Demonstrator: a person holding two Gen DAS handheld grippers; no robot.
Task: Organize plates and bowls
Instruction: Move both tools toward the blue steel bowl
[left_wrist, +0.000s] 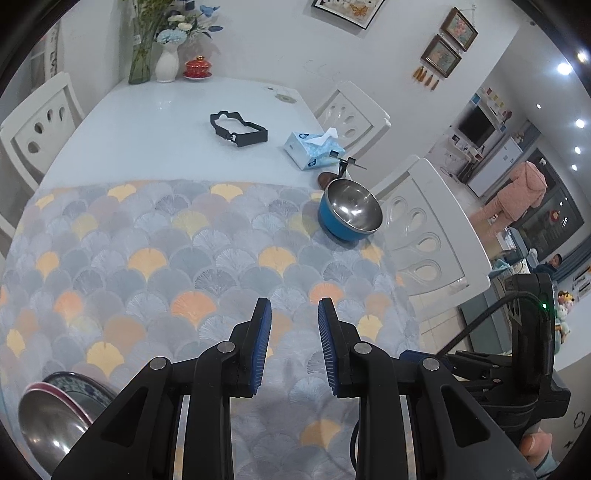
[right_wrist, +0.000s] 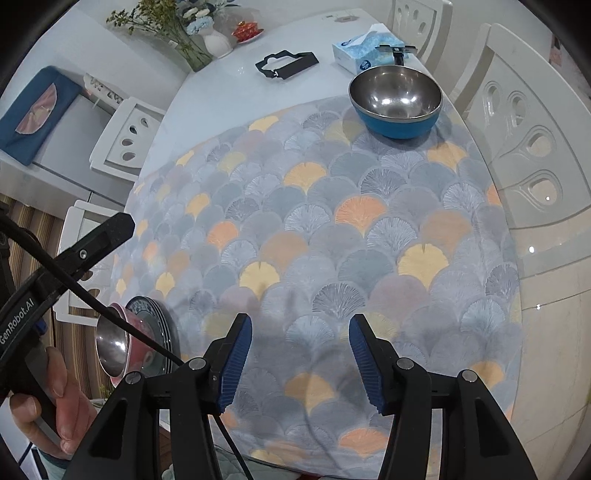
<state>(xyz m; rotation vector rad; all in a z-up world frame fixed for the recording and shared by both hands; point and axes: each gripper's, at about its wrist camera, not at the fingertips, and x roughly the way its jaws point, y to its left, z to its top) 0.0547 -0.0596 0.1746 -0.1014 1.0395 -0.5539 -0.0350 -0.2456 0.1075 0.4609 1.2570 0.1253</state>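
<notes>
Fan-patterned cloth (right_wrist: 332, 229) half-covering white table (left_wrist: 166, 122); white chairs (left_wrist: 424, 236) around.

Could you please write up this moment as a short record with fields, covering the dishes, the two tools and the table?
left tool: open, empty, above the patterned mat
right tool: open, empty, above the same mat
blue bowl: upright, steel-lined, alone at the mat's far right corner
pink bowl: steel-lined, sitting on the plates
stacked plates: blue-patterned, at the mat's near left edge
beyond the mat: tissue box, black frame, red lidded cup, vases with flowers
remaining: blue bowl not yet with the stack
</notes>
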